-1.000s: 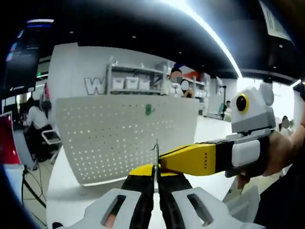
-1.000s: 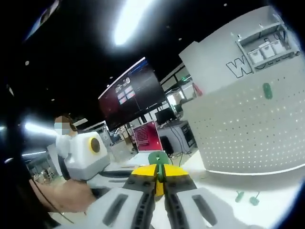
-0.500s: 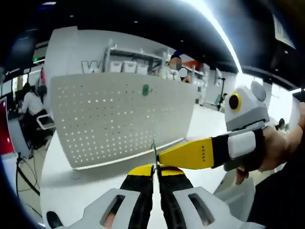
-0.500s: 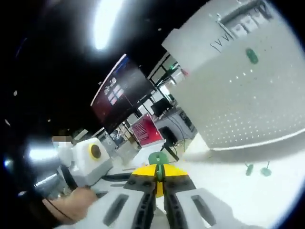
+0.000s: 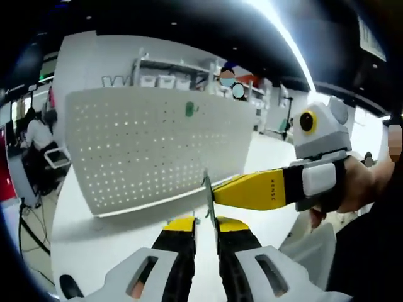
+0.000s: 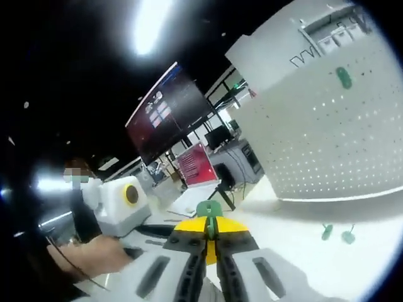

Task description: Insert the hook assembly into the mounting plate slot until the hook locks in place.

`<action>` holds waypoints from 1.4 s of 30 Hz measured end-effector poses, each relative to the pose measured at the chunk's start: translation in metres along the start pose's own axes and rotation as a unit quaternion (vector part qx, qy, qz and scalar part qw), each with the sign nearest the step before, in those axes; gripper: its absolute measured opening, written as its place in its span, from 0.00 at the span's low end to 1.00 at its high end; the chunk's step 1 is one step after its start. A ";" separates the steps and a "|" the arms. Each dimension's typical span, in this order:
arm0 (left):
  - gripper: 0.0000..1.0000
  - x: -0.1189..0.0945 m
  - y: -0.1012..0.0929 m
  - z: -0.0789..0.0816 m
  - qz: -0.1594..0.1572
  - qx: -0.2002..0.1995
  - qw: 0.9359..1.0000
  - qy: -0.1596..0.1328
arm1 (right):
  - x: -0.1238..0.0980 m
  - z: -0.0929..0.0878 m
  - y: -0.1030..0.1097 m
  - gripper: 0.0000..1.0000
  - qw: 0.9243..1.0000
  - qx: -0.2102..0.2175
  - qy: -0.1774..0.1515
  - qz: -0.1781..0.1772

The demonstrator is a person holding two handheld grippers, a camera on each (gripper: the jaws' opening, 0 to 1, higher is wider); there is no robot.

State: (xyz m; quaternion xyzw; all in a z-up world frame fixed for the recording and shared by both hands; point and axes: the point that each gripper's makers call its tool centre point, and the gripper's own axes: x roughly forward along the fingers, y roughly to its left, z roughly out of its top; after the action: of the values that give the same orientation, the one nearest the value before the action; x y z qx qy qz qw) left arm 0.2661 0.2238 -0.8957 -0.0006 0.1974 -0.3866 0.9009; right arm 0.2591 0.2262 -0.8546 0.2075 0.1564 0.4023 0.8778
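- In your left gripper view, the pegboard (image 5: 151, 148) stands upright on the white table (image 5: 94, 251), one green hook (image 5: 191, 109) mounted near its top edge.
- Your left gripper (image 5: 206, 221) has its jaws slightly parted, a thin hook piece (image 5: 208, 192) upright between them.
- Your right gripper (image 5: 217, 190) comes in from the right, its yellow tips at that piece.
- In your right gripper view, the right gripper (image 6: 208, 228) is clenched on a green hook head (image 6: 208, 208).
- Two spare hooks (image 6: 337, 233) lie on the table near the pegboard (image 6: 327, 138).
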 end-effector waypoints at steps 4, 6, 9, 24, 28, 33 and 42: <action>0.31 -0.002 0.003 0.000 -0.001 -0.021 1.000 -0.011 | -0.002 0.007 -0.008 0.00 1.000 -0.014 -0.006 -0.011; 0.44 -0.001 0.005 0.002 0.009 -0.008 1.000 -0.017 | -0.002 0.012 -0.016 0.00 1.000 -0.007 -0.017 -0.021; 0.48 -0.002 0.007 0.001 0.010 -0.014 1.000 -0.019 | -0.001 0.016 -0.021 0.00 0.999 0.000 -0.022 -0.027; 0.92 0.002 0.006 0.001 0.016 -0.049 0.998 -0.035 | 0.001 0.048 -0.044 0.00 0.991 -0.065 -0.082 -0.088; 0.96 0.005 0.005 0.003 0.011 -0.049 0.998 -0.036 | 0.001 0.056 -0.052 0.00 0.986 -0.089 -0.093 -0.107; 0.99 0.005 0.008 -0.003 0.012 -0.050 0.999 -0.017 | -0.013 0.082 -0.069 0.00 0.970 -0.110 -0.148 -0.157; 1.00 0.005 0.017 -0.001 0.031 -0.038 0.999 -0.015 | -0.020 0.111 -0.106 0.00 0.953 -0.138 -0.175 -0.207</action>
State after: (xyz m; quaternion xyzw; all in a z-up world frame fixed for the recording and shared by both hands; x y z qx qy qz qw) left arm 0.2809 0.2324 -0.9016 -0.0343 0.1987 -0.3507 0.9145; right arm 0.3632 0.1215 -0.8086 0.1143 -0.0173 0.1870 0.9755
